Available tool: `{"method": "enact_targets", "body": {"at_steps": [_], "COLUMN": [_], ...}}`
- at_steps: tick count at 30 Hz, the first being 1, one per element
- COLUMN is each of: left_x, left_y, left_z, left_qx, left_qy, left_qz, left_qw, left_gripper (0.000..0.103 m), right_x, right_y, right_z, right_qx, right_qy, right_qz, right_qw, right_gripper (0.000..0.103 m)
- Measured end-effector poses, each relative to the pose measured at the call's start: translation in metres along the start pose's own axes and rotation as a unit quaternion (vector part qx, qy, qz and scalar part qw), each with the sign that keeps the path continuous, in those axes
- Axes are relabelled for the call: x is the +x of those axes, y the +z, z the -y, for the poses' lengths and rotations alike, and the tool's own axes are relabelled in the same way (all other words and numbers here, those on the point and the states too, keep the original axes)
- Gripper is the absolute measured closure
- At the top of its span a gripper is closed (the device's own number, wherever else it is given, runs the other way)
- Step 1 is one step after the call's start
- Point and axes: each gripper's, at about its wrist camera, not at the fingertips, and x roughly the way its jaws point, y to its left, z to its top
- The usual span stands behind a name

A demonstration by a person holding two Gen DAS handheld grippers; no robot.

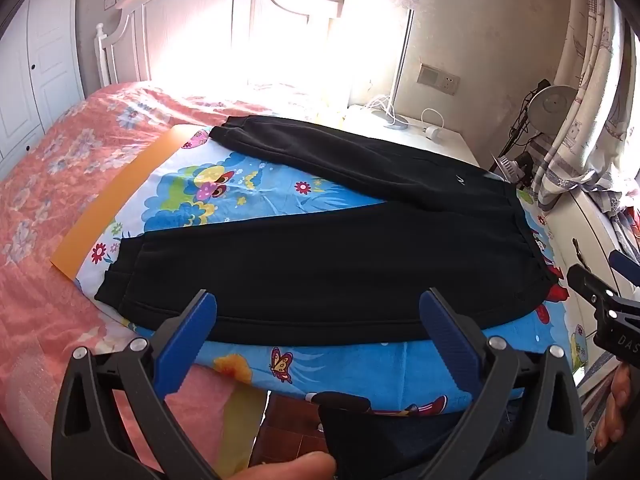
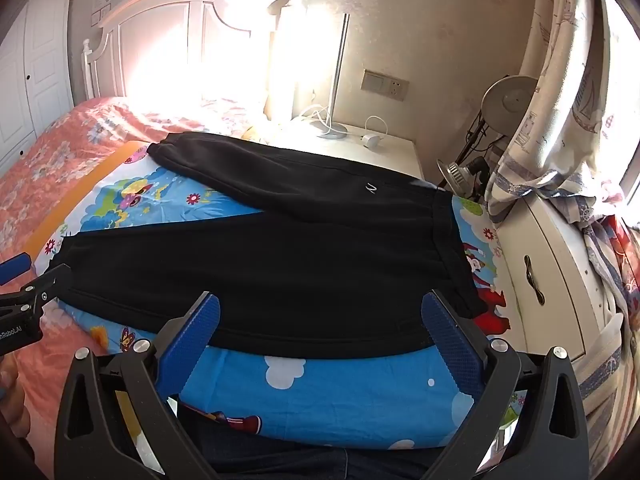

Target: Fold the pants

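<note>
**Pants spread out, folding not yet begun**

Nearest the camera, the left hand-held gripper [image 1: 318, 320] hangs over the near edge of the bed with its jaws wide apart and nothing between them. The right hand-held gripper [image 2: 320, 322] is the same: fully spread, empty, tilted down toward the cloth. Just beyond them the black pants [image 1: 320, 272] lie flat on a cartoon-print sheet [image 1: 240, 200] on the bed [image 1: 60, 160], waistband toward the right edge, the two legs spread apart toward the left. I judge that no fold is made yet; bringing one leg over the other and then folding the length are both left to do.
</note>
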Motion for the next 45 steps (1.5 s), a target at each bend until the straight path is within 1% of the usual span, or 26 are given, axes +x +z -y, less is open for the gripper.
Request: {"method": "enact_targets", "body": {"at_steps": [8,32,45], "left_x": [0.0003,0.0008,0.0000], "left_y": [0.0005,-0.0004,0.0011], "left_z": [0.0014,-0.0009,0.0011], "left_qx": [0.003,0.002,0.001], "left_qy": [0.001,-0.003,-0.003], "left_qz": [0.001,0.000,0.001], "left_qw": [1.0000,1.0000,1.0000], "left_gripper": [0.002,0.002,0.002], "right_x": [0.0007,0.0003,0.0017], "right_y": [-0.0001,-0.0054,-0.0030], "right_z": [0.0009,0.0008,0.0019], "right_qx": [0.003,0.006,0.007], "right_qy": [0.006,0.004,0.005], "right_qz": [-0.002,-0.003,-0.003], "right_qw": [1.000,1.000,1.000], "right_gripper": [0.005,0.005,0.005]}}
